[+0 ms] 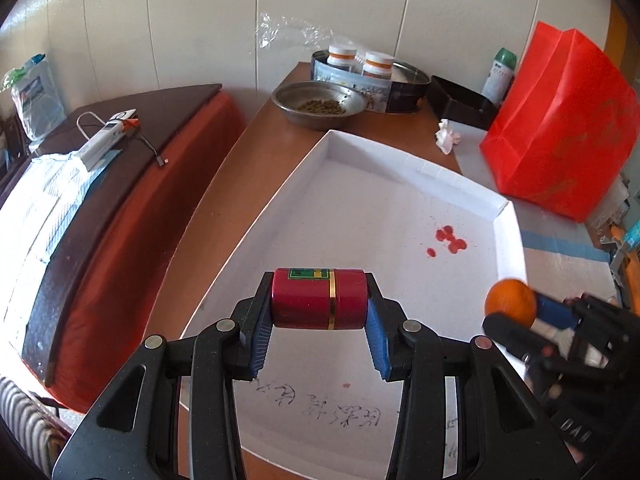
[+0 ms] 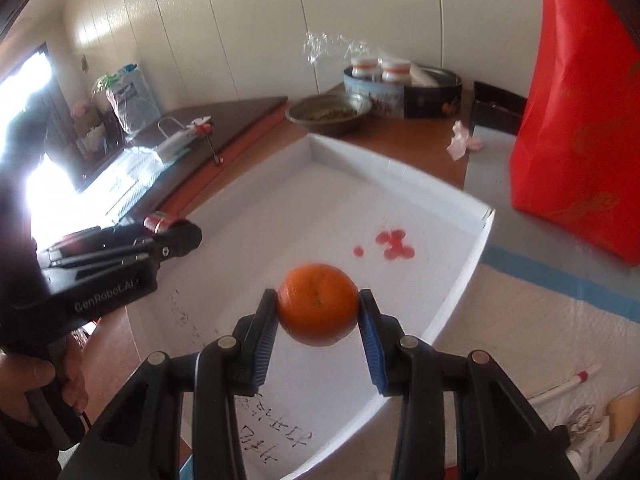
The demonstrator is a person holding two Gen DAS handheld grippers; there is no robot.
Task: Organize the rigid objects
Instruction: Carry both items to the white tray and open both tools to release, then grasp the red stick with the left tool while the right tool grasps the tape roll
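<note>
Red lacquer with a gold band: that was the small cylindrical tin (image 1: 319, 298) I carried crosswise in my left tool (image 1: 319, 312), its two flat ends pinched between the blue pads (image 1: 376, 332). It hung above the near part of the white cardboard tray (image 1: 510, 236), not touching the floor of it. An orange (image 2: 318, 304) sat clamped in my right tool (image 2: 318, 312), also in the air over the same tray, nearer its right wall.

I judged the tin to be the riskier load. Only its smooth end faces met the pads, so a jolt or a slack squeeze could have let it swivel or slide out, and a round can dropped on its side would likely have rolled across the tray. The orange gave a little under pressure; too hard a squeeze might have bruised it, too light and it could have slipped, since the pads held it only at its widest part.

Both tools hung close together over one tray, so crowding them while lowering might have knocked one against the other. Red spots (image 1: 450, 240) marked the tray floor farther in. Beyond stood a red paper bag (image 1: 560, 120) on the tabletop (image 1: 256, 152) and a metal bowl of pellets (image 1: 320, 104), well apart from either load.
</note>
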